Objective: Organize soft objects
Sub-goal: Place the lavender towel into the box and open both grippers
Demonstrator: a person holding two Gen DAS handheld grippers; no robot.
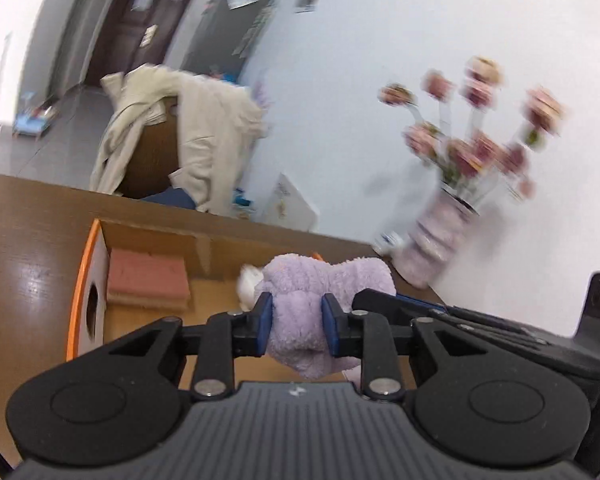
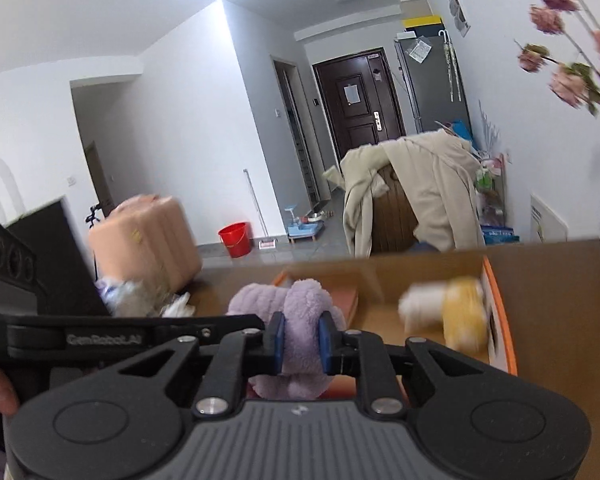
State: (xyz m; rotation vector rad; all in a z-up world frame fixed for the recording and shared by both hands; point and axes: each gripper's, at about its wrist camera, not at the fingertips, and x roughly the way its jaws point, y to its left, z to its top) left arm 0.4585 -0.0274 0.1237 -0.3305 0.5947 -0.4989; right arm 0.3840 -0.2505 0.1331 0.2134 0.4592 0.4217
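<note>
A fluffy lilac plush toy (image 1: 300, 312) is hanging between the two tools, just above the open brown cardboard box with an orange rim (image 1: 82, 280) that is sitting on the brown wooden worktop (image 1: 24, 232). The left hand-held gripper (image 1: 296, 326) is squeezing one part of the toy between its blue pads (image 1: 265, 322), which are pressing into the pile from both sides. The right hand-held gripper (image 2: 301, 340) is clamping another lobe of the same lilac plush toy (image 2: 300, 320) in the same way, so the toy is being carried by both at once. In the right wrist view, the black body of the left tool is reaching in from the left, close beside the toy. Inside the box, a flat pink sponge-like pad (image 1: 148, 278) is lying at the far left, and a blurred yellow and white plush toy (image 2: 448, 312) is lying near the right wall. A pale ribbed vase of pink artificial flowers (image 1: 440, 240) is standing on the worktop's far right by the white wall. Beyond the worktop, a beige coat (image 2: 420, 192) is draping over a dark wooden chair, and a red bucket (image 2: 234, 238) is standing on the grey floor.
</note>
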